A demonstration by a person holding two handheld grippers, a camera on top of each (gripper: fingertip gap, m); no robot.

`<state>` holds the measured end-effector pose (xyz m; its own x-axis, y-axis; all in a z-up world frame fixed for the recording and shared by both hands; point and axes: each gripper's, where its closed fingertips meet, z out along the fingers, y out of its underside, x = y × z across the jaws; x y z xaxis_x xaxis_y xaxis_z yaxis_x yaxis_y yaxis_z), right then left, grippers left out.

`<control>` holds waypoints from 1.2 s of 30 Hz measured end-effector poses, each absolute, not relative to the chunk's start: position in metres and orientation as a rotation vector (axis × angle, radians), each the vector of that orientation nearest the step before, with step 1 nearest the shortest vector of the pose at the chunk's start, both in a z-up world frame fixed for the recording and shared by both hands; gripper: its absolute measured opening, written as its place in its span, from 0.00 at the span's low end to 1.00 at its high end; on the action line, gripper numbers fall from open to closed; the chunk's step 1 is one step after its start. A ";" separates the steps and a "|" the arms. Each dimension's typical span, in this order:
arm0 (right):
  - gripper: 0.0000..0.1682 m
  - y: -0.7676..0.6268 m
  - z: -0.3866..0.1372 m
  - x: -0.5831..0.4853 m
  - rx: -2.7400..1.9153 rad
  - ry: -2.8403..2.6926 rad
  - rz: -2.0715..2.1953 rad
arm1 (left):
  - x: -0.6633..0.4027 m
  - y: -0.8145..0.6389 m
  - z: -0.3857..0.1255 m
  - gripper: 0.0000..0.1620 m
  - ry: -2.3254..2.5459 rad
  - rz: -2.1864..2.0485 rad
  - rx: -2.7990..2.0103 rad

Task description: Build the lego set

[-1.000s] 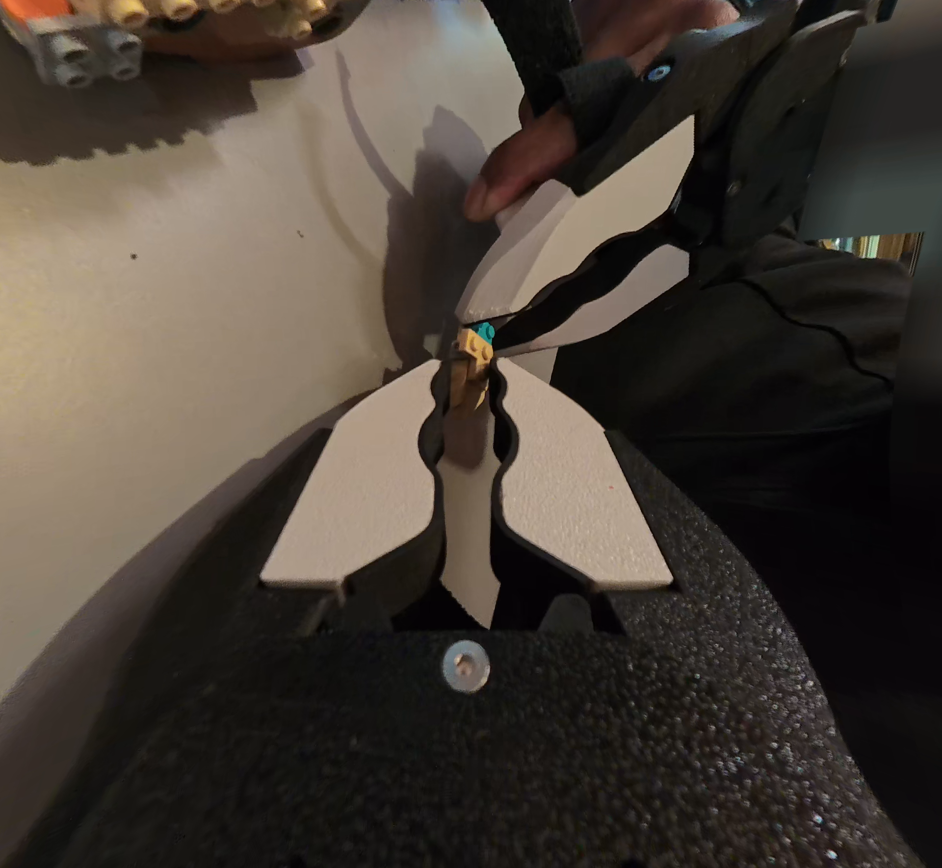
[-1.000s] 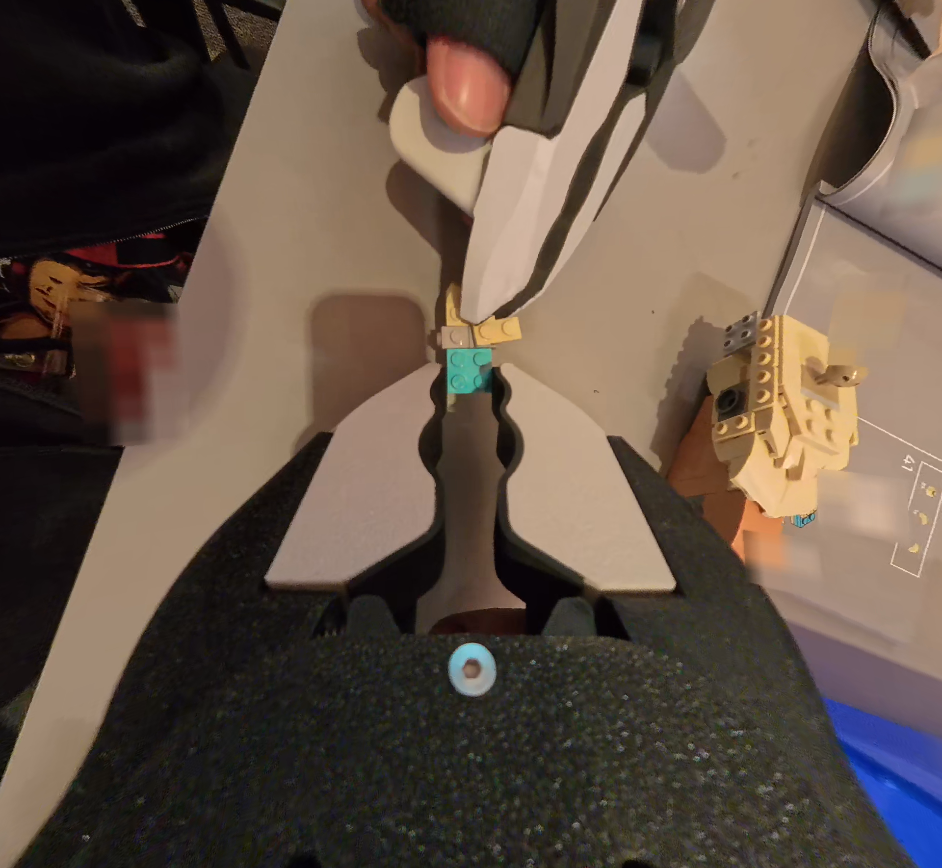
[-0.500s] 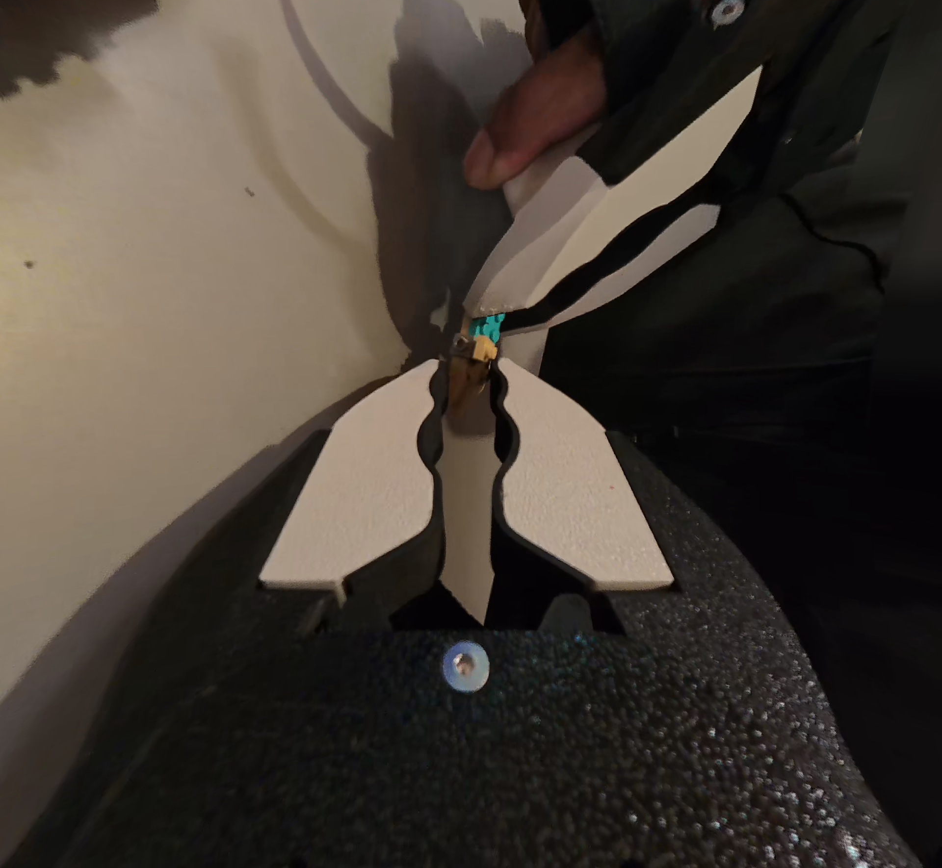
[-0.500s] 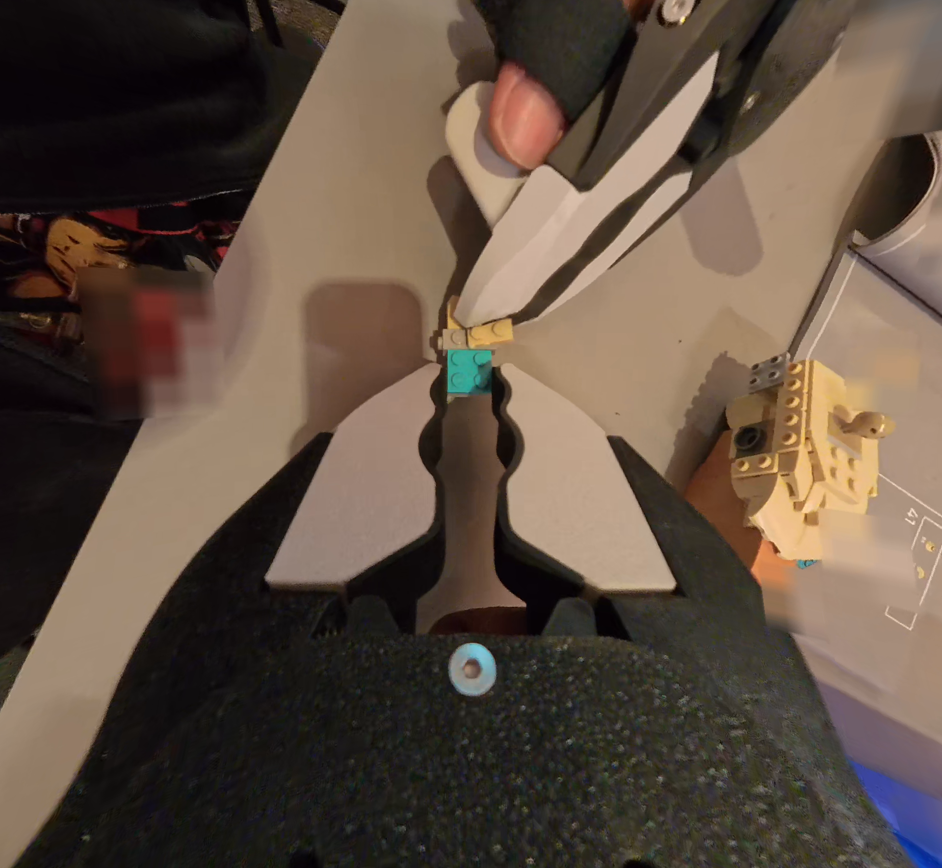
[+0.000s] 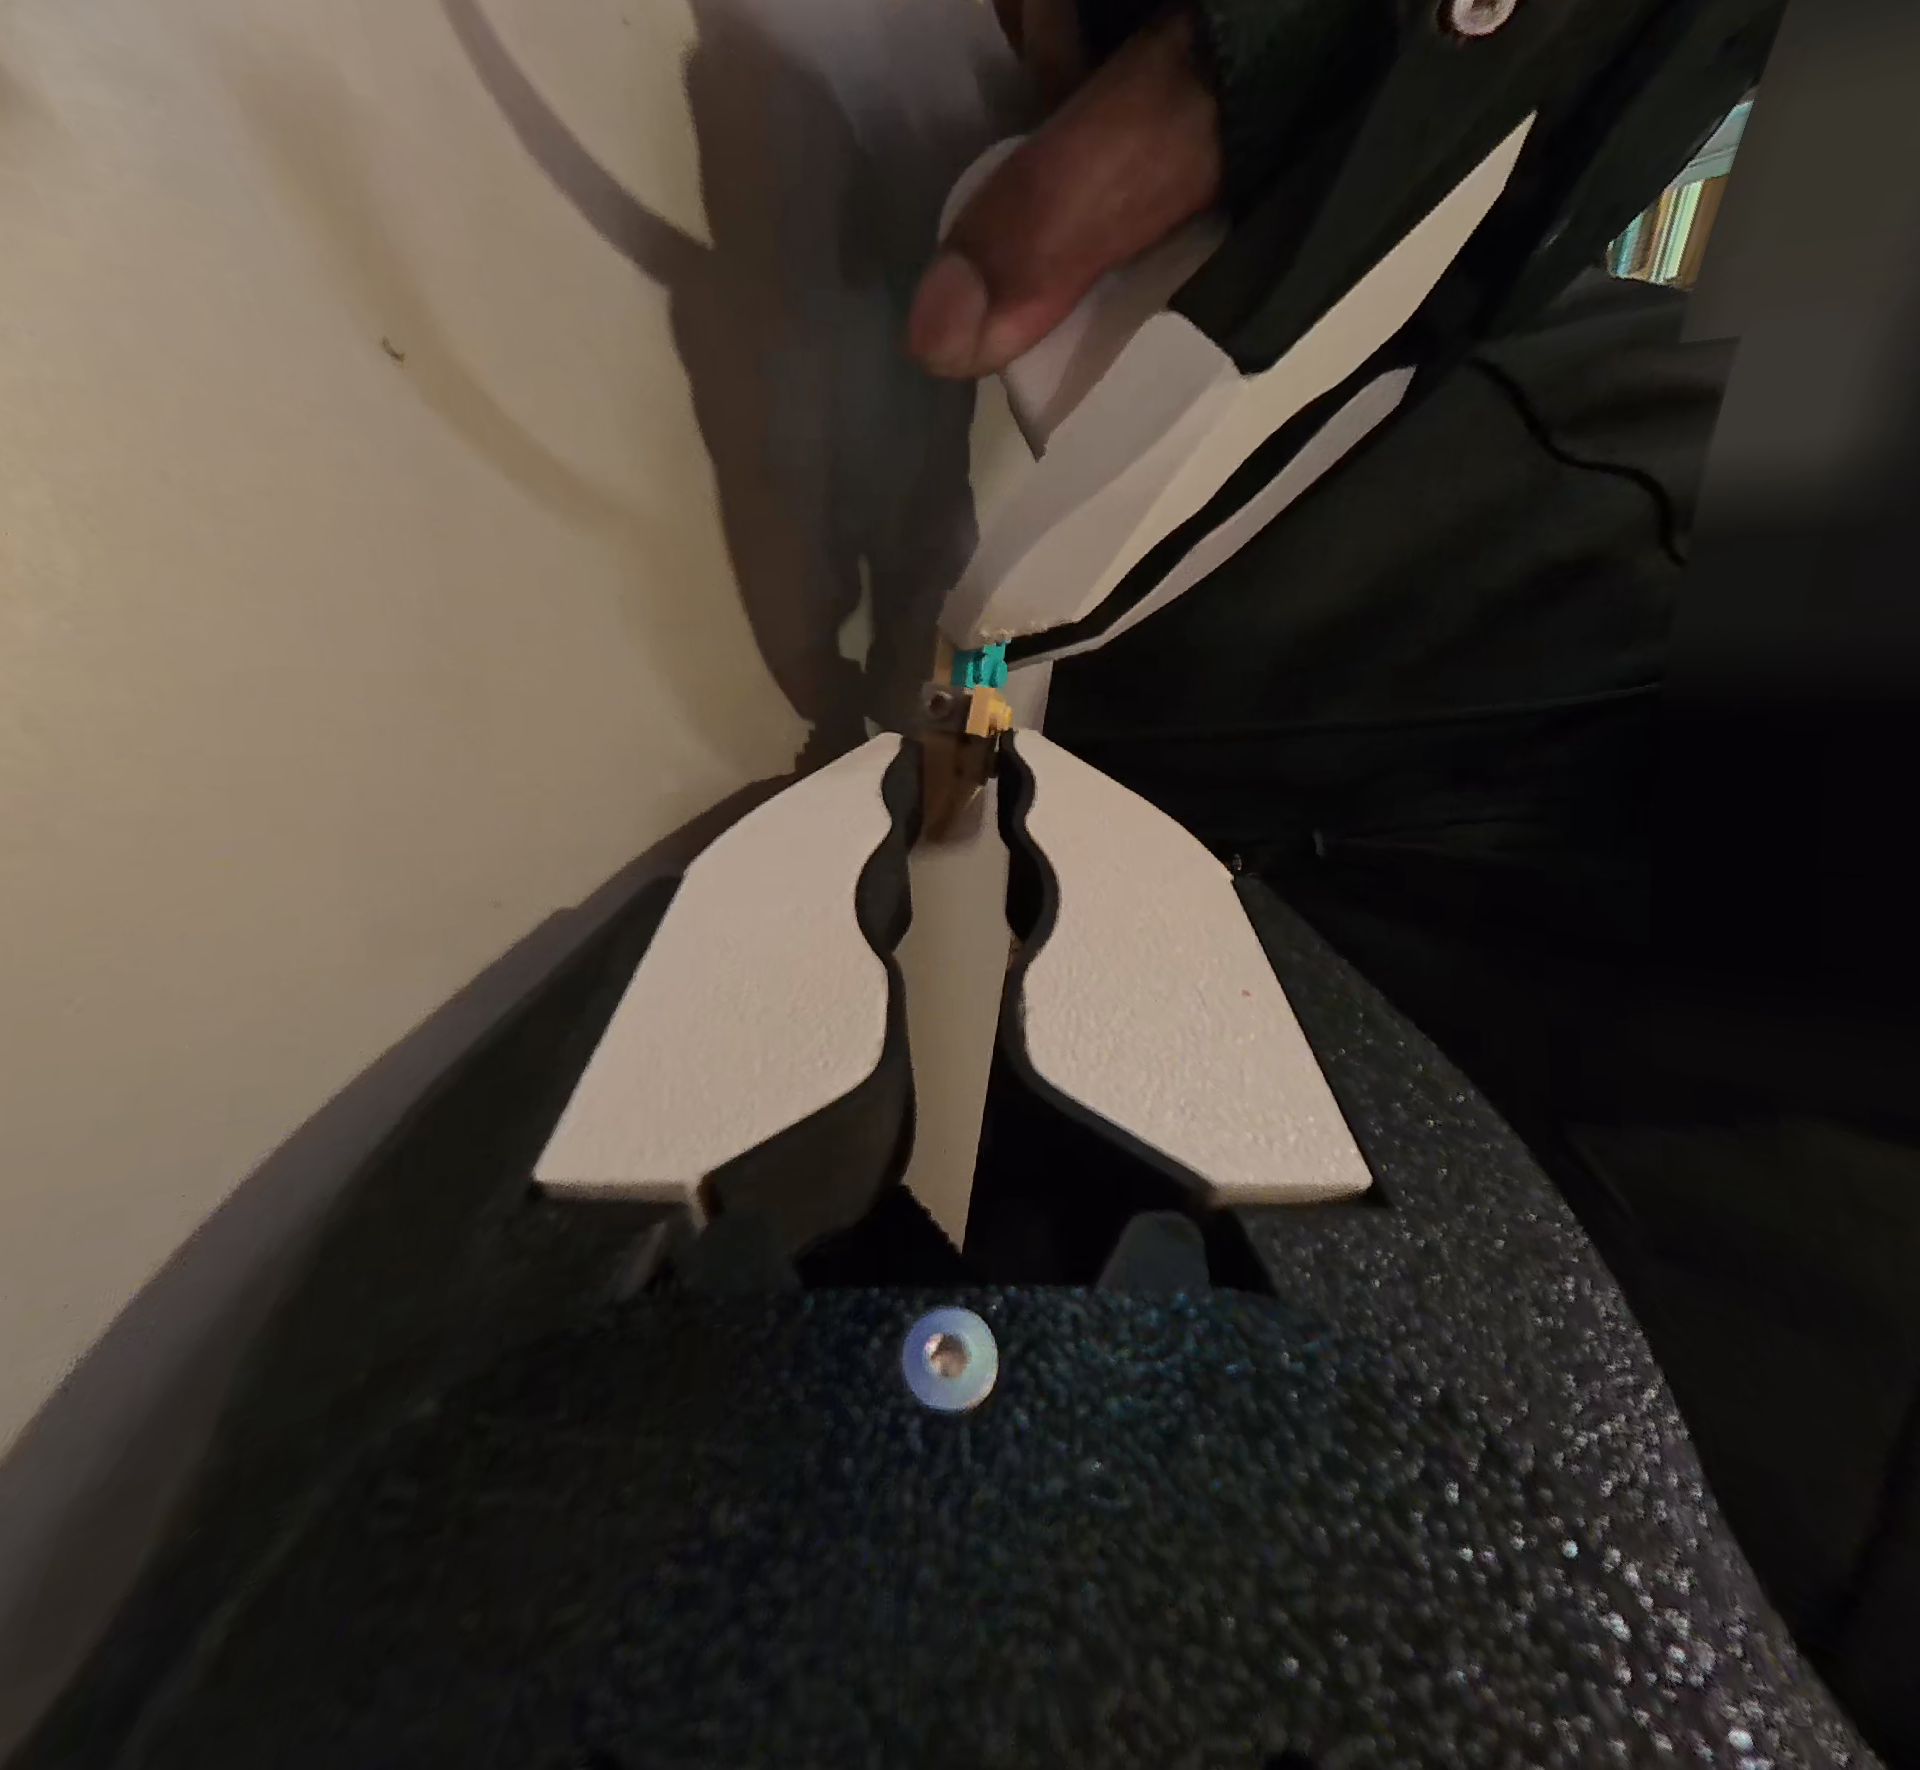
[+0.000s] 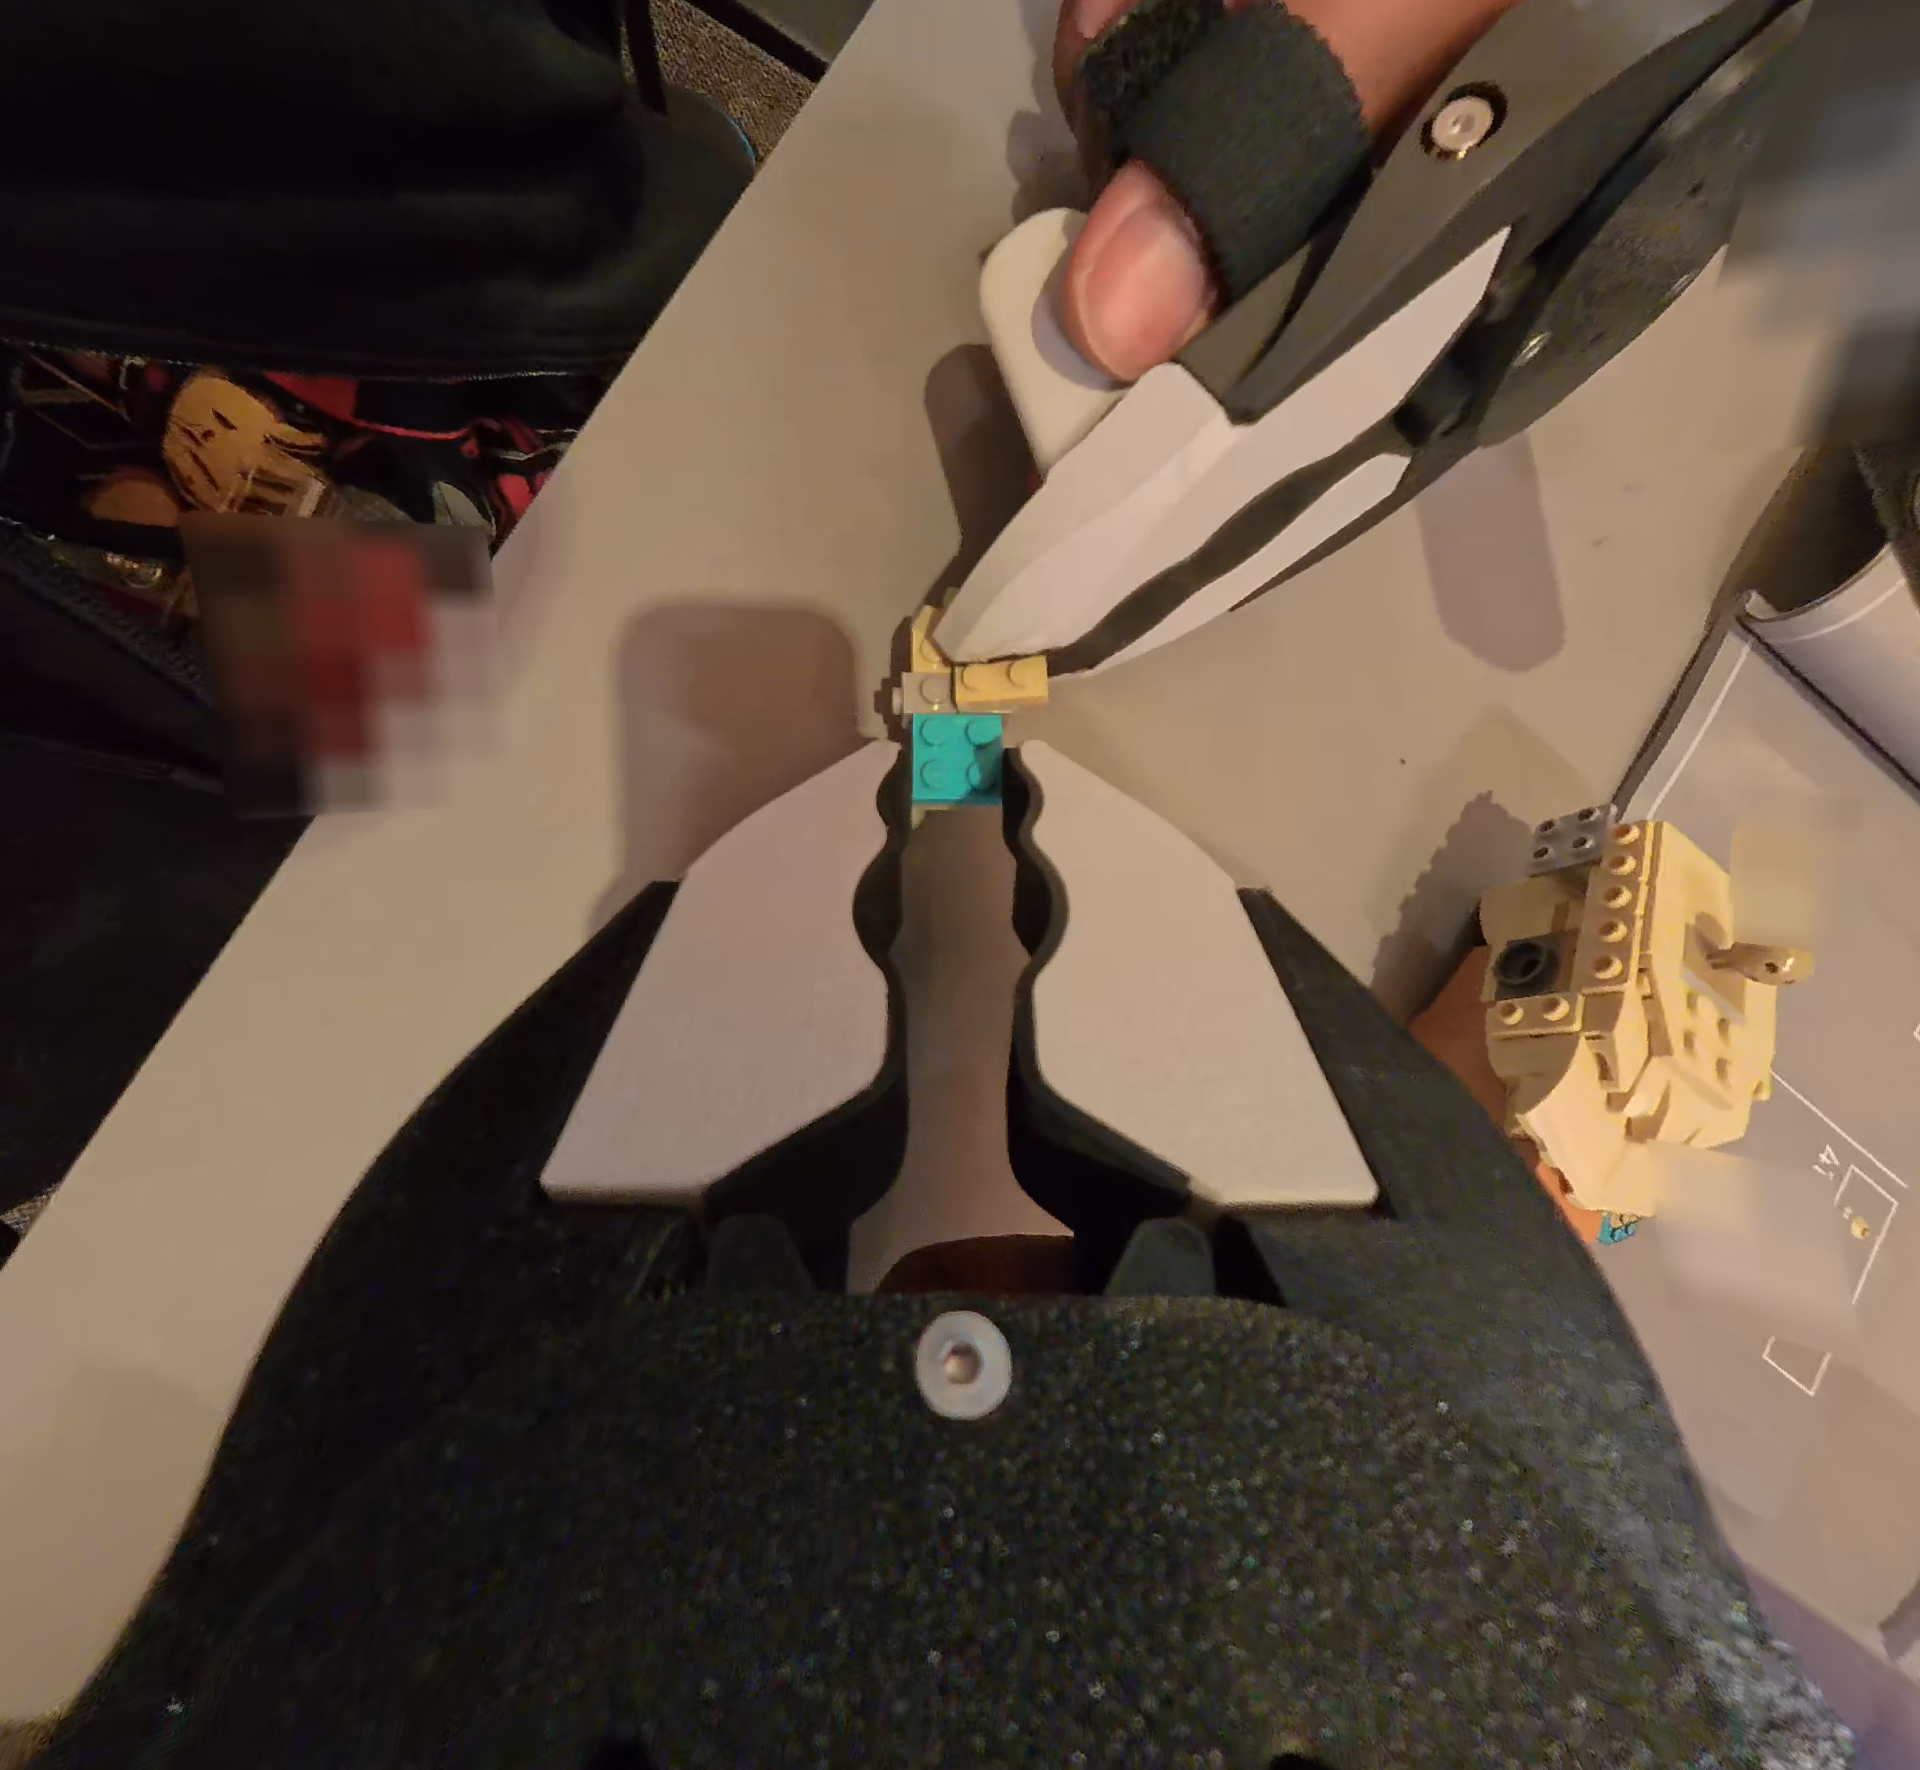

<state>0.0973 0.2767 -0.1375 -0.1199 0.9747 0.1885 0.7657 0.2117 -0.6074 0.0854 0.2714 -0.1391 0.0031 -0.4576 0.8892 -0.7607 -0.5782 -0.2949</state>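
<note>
The only printed matter sits on the instruction sheet (image 6: 1766, 1201) at the right edge of the right wrist view, beside the tan brick model (image 6: 1600, 1003): a small step number and outlined part boxes, too small and blurred to make out. The left wrist view shows no writing.
</note>
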 end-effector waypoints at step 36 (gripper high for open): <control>0.20 0.322 -0.081 0.101 -1.878 -0.868 1.079 | 0.092 0.316 -0.080 0.07 -1.531 2.278 2.291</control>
<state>0.1009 0.3225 -0.0808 0.4046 0.8406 -0.3601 0.1718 -0.4567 -0.8729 0.0917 0.3160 -0.0800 -0.1244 -0.7911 0.5989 -0.2561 -0.5576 -0.7896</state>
